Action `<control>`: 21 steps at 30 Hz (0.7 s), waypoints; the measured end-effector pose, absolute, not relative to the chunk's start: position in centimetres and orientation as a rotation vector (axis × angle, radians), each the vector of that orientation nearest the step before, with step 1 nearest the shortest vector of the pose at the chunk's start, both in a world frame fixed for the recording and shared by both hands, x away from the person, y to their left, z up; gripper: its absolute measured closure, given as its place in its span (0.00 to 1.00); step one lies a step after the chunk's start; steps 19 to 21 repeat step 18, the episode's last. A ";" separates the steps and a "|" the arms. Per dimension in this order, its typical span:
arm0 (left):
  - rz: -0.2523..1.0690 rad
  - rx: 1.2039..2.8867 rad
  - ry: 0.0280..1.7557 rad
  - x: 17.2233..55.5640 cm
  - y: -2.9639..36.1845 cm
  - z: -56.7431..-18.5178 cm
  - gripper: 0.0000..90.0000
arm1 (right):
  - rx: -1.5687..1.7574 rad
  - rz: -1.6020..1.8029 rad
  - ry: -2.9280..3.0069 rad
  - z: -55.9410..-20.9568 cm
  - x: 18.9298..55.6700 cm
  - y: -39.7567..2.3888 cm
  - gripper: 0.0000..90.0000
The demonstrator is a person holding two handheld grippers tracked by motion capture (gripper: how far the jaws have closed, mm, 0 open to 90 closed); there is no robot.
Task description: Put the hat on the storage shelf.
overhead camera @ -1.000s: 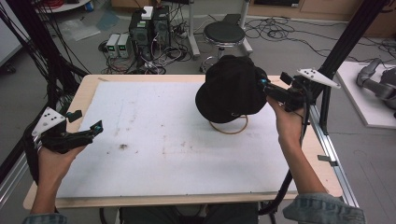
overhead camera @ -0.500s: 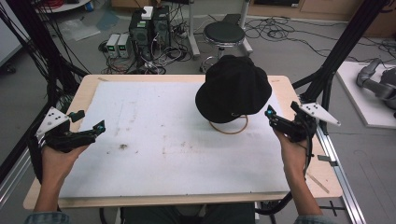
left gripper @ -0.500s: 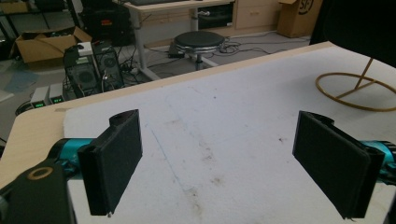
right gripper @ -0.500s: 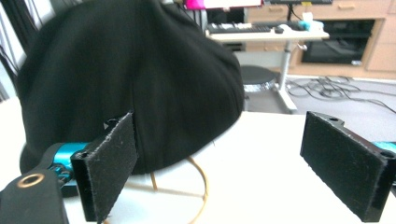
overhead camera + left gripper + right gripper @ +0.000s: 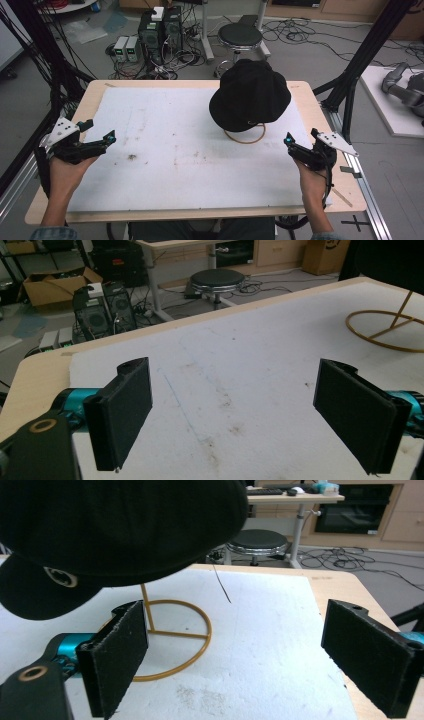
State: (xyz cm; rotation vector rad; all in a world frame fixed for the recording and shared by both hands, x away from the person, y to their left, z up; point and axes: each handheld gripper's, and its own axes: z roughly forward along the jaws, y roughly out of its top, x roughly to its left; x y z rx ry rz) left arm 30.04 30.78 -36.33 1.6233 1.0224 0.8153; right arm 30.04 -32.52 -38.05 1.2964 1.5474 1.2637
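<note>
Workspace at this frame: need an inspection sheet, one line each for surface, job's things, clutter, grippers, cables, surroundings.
Surface: white mat on a wooden table, with dark stains near its middle.
Job's things: black cap sits on a gold wire stand with a ring base, at the mat's far right.
Clutter: nothing seen on the mat besides the stains.
Grippers: left hand-held gripper open, empty, over the mat's left edge; right hand-held gripper open, empty, near the mat's right edge, apart from the stand.
Cables: a cable trails from the right hand-held gripper; loose cables lie on the floor beyond.
Surroundings: round stool, computer towers, black frame posts.
</note>
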 end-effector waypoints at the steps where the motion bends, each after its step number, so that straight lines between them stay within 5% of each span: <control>1: 0.816 1.623 1.023 30.0 30.8 -36.3 0.18 | 1.303 1.269 1.546 -38.2 30.0 -32.6 0.13; 21: 0.811 1.626 1.023 30.1 30.9 -36.4 0.18 | 1.320 1.273 1.552 -38.6 30.1 -32.8 0.13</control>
